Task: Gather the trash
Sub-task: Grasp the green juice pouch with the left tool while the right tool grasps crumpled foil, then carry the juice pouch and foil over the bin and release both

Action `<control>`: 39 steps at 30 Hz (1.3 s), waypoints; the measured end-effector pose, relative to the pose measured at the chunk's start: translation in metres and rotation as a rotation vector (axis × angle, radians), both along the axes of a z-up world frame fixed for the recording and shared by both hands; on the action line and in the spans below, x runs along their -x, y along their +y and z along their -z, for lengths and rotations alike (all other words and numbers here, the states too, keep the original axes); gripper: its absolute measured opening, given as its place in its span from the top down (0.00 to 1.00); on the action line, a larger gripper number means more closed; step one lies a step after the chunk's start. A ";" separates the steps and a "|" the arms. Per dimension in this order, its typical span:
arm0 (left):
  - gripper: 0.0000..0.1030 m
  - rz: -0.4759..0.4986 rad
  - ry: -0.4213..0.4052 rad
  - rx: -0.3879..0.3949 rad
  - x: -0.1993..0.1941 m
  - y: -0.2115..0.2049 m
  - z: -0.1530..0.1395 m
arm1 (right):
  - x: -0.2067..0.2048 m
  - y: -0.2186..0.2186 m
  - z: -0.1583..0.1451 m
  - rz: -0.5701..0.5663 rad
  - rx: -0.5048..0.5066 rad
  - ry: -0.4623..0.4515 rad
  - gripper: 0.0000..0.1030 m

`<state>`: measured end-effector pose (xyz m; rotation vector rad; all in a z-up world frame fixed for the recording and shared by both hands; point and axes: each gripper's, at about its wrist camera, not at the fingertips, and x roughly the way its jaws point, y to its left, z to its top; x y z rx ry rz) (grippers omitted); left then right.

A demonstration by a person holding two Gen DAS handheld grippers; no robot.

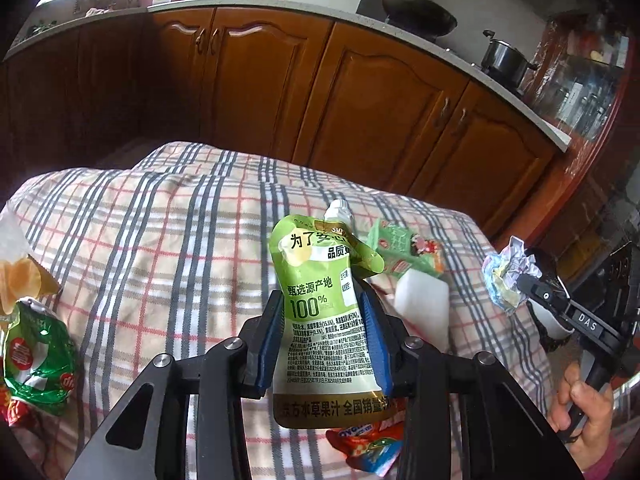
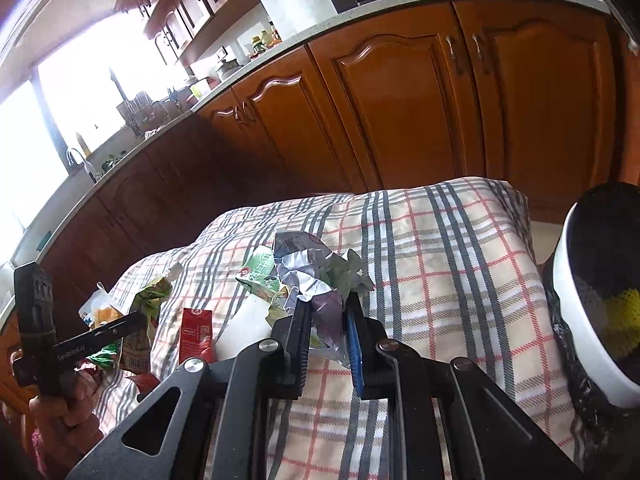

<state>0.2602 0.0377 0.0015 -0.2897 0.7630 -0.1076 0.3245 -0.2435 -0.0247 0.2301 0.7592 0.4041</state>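
1. Crumpled white-and-grey paper wad (image 2: 310,280) is clamped in the right gripper (image 2: 328,336), over the checked tablecloth's (image 2: 440,240) right edge.
2. White bin lined in black (image 2: 580,320) is seen just right of it.
3. Green juice pouch (image 1: 324,312), upright, spout away, is pinched by the left gripper (image 1: 326,340), farther from the bin.

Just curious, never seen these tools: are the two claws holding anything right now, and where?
Left gripper pinches a green juice pouch by its lower side edges. Right gripper clamps a crumpled paper wad at its lower end.

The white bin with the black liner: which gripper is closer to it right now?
Right. The right gripper, clamping crumpled paper, is beside the bin. The left gripper holds a green pouch farther away.
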 end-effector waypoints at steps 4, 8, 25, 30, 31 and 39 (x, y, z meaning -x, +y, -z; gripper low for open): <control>0.64 0.048 -0.056 0.001 0.012 -0.016 -0.018 | 0.014 -0.016 -0.008 0.024 -0.021 -0.011 0.84; 0.64 0.119 -0.084 0.008 0.023 -0.039 -0.029 | 0.028 -0.034 -0.015 0.058 -0.036 -0.027 0.84; 0.64 0.301 -0.041 0.018 -0.003 -0.124 -0.015 | 0.066 -0.113 -0.025 0.210 -0.043 -0.054 0.84; 0.64 0.342 -0.038 0.010 -0.018 -0.156 -0.014 | 0.071 -0.132 -0.026 0.246 -0.042 -0.056 0.84; 0.64 0.349 -0.038 0.009 -0.021 -0.162 -0.013 | 0.072 -0.136 -0.027 0.254 -0.041 -0.057 0.84; 0.64 0.416 -0.041 -0.010 -0.049 -0.205 -0.012 | 0.075 -0.165 -0.025 0.312 -0.038 -0.061 0.84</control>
